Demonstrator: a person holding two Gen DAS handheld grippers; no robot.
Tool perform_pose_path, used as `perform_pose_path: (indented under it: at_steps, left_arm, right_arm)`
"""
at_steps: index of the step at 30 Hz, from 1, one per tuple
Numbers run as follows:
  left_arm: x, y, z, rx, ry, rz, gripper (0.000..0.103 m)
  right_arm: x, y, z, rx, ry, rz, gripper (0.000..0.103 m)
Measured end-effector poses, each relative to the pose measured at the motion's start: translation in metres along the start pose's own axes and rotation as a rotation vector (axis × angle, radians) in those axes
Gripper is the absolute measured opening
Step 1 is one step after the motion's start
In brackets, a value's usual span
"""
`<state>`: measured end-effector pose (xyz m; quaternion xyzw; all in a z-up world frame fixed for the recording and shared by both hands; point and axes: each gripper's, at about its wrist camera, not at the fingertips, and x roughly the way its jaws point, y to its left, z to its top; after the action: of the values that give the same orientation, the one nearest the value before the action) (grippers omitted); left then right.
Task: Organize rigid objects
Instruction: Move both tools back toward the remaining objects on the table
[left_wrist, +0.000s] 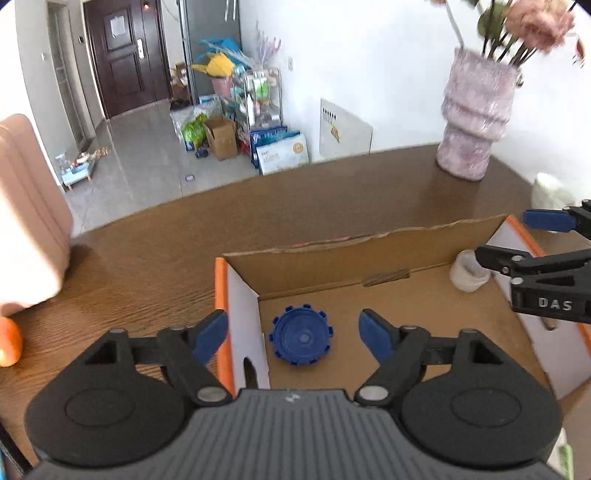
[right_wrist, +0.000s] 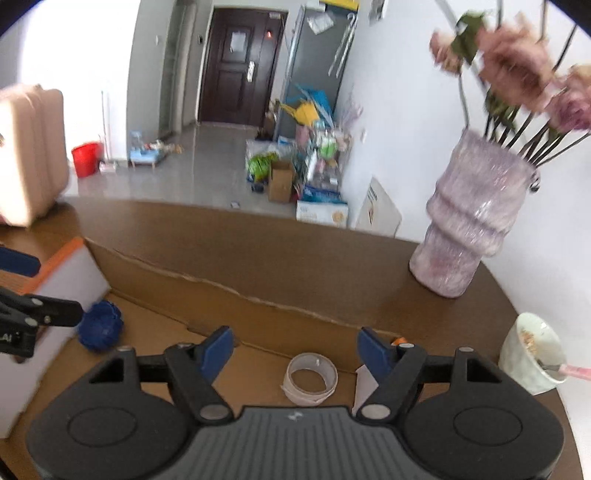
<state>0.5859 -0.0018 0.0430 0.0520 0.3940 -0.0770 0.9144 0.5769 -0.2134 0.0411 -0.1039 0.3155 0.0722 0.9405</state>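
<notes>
An open cardboard box (left_wrist: 332, 266) with orange-edged white end flaps lies on the wooden table (left_wrist: 147, 258). A blue toothed cap (left_wrist: 301, 339) rests on the box floor at its left end. My left gripper (left_wrist: 293, 325) hovers open over the cap, with its blue pads (left_wrist: 212, 334) clear of the cap on either side. At the box's right end stands a white tape roll (right_wrist: 310, 378), and my right gripper (right_wrist: 295, 343) is open above it without touching. Each gripper shows at the edge of the other view: the right gripper (left_wrist: 508, 236), the left gripper (right_wrist: 53, 290).
A pink ribbed vase (right_wrist: 472, 221) with flowers stands on the table behind the box at the right. A pale bowl (right_wrist: 532, 350) with a spoon sits right of the box. An orange (left_wrist: 9, 341) and a pink ridged case (left_wrist: 26, 221) are at the left.
</notes>
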Motion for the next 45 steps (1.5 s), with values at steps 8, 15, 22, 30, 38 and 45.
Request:
perform_pose_path:
  at_steps: [8,15,22,30,38,45]
  left_arm:
    - [-0.109,-0.014,-0.058,0.019,-0.205,0.022,0.088]
    - [-0.192,-0.033,-0.131,0.020,-0.384,0.026,0.095]
    - [-0.247,-0.052,-0.206,-0.017,-0.482,0.033,0.100]
    - [-0.292,-0.079,-0.311,-0.050,-0.548,0.082,0.103]
    - [-0.312,-0.100,-0.365,0.011,-0.556,0.115,0.103]
    - [-0.319,-0.103,-0.371,0.020,-0.592,0.125,0.103]
  right_arm:
    - [-0.114,-0.022,-0.035,0.076,-0.155,0.062,0.087]
    - [-0.207,-0.023,-0.099,0.132,-0.262,0.074,0.089]
    - [-0.275,-0.006,-0.167,0.170,-0.362,0.038,0.095]
    - [-0.329,0.031,-0.266,0.211,-0.432,0.049,0.102]
    - [-0.349,0.055,-0.320,0.216,-0.441,0.063,0.102]
    - [-0.361,0.054,-0.328,0.239,-0.467,-0.025,0.103]
